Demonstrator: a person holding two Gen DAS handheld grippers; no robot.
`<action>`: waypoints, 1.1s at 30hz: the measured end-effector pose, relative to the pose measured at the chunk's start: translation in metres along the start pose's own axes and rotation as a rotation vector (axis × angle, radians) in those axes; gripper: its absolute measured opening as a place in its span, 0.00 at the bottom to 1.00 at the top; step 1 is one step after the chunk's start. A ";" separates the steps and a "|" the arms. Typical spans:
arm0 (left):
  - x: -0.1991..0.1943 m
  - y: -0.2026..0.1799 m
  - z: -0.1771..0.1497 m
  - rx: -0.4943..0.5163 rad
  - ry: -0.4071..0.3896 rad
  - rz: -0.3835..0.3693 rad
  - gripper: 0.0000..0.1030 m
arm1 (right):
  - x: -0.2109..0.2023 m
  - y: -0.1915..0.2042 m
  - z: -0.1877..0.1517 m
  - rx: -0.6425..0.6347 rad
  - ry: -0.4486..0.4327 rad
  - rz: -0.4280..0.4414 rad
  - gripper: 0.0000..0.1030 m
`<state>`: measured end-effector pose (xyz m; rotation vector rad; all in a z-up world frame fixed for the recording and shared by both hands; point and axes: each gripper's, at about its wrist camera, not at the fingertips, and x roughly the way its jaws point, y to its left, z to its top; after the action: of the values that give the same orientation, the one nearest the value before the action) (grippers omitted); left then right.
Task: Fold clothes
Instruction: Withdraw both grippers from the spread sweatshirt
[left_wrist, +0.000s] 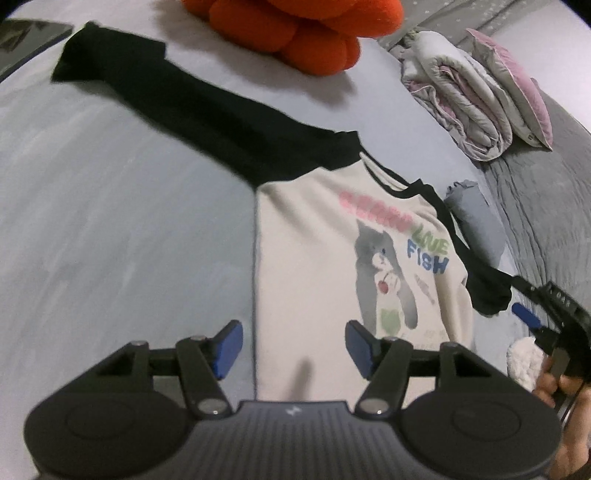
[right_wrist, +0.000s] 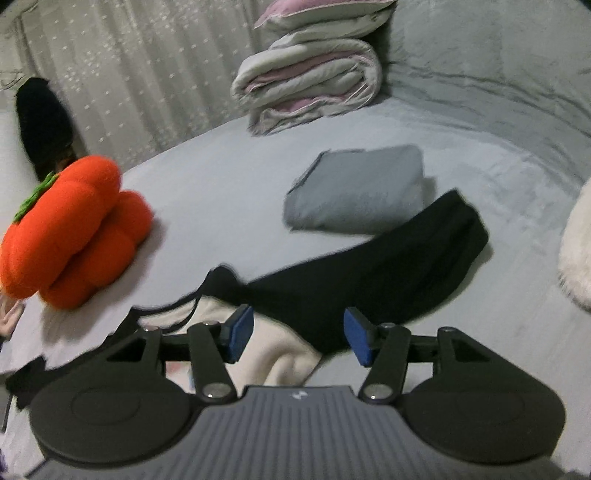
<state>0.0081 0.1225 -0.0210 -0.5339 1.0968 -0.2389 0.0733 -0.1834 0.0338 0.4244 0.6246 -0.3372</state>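
Cream cotton with black raglan sleeves, the shirt (left_wrist: 314, 266) lies flat on the pale grey bedsheet (left_wrist: 110, 221), print side up (a grey cat and the words "LOVE FISH" can be read, the pink line above them is too blurred). One black sleeve (left_wrist: 177, 96) stretches straight out from the shirt's body toward the orange plush pumpkin (left_wrist: 288, 29); the other sleeve (right_wrist: 388, 266) lies out on the opposite side of the shirt, its end just beside a folded grey garment (right_wrist: 358, 188). Beyond that grey garment, farther from the shirt, sits a rolled quilt (right_wrist: 306, 81) in grey and pink.

Over the shirt's lower body hovers the left gripper (left_wrist: 293, 349), blue pads spread apart with nothing between them. At the shirt's shoulder, the right gripper (right_wrist: 298, 334) hangs above the seam where cream meets black, its pads likewise parted and gripping nothing. A hand (left_wrist: 561, 391) holds that gripper beside the shirt's edge.
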 end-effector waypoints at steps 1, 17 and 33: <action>-0.001 0.002 -0.003 -0.010 0.004 -0.002 0.61 | -0.001 0.001 -0.004 -0.005 0.009 0.009 0.57; 0.000 0.006 -0.049 0.077 -0.021 -0.054 0.61 | -0.019 -0.030 -0.062 -0.065 0.154 0.097 0.57; -0.006 0.022 -0.046 -0.002 0.011 -0.118 0.60 | -0.012 -0.073 -0.080 0.224 0.268 0.117 0.65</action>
<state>-0.0373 0.1304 -0.0440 -0.6009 1.0774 -0.3443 -0.0057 -0.2057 -0.0373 0.7258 0.8234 -0.2410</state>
